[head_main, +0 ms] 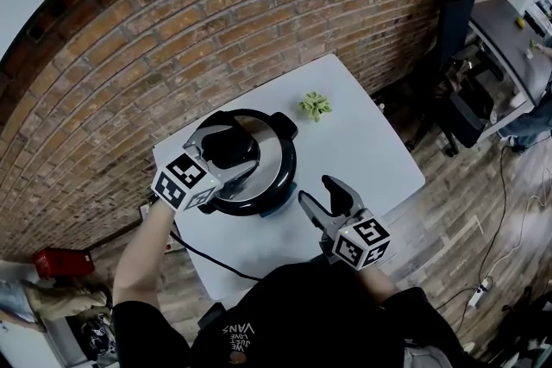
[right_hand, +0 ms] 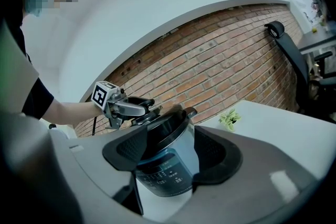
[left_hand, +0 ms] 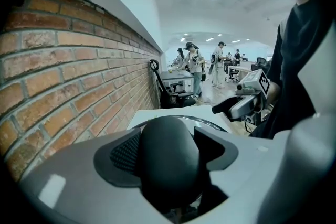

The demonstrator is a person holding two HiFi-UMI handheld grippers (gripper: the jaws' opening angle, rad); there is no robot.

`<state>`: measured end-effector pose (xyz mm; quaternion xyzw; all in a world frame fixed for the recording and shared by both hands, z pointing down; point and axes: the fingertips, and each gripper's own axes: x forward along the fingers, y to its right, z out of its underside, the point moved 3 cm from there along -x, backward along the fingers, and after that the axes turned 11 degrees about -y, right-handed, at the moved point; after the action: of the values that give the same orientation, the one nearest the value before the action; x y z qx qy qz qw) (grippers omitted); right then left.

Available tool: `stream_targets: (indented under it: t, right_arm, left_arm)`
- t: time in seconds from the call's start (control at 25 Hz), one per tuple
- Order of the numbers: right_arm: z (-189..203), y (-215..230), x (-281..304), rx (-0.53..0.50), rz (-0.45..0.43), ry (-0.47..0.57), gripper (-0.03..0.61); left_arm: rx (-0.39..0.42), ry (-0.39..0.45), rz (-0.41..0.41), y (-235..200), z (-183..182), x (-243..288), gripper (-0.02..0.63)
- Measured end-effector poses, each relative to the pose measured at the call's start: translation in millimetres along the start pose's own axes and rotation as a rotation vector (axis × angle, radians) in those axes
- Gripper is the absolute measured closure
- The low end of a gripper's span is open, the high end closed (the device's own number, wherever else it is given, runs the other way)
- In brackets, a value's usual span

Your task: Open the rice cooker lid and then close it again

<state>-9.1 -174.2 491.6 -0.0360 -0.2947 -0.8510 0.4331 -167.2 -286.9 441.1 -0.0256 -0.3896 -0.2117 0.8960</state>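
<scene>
The rice cooker (head_main: 278,185) sits on the surface (head_main: 362,142), its lid (head_main: 269,142) still shut. The left claw (head_main: 228,149) seems to pinch the lid's knob (left_hand: 168,160). The right claw (head_main: 316,188) waits wide and empty. Next, squeeze tight and lift the lid.

Head cam overhead; gripper cams near cooker (head_main: 274,152).
</scene>
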Motion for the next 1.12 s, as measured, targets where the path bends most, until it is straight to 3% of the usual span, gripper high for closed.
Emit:
stream_targets:
  t: [0.6,0.76,1.12]
  right_arm:
    - [0,11,1,0.01,0.015,-0.014,0.307]
    - [0,13,3,0.016,0.015,-0.021,0.307]
    - [-4,24,6,0.012,0.026,-0.041,0.308]
  left_arm:
    - [0.049,0.017,0.041,0,1,-3,0.304]
    - [0.119,0.02,0.097,1,1,-3,0.31]
    - [0.354,0.057,0.307,10,-4,-5,0.31]
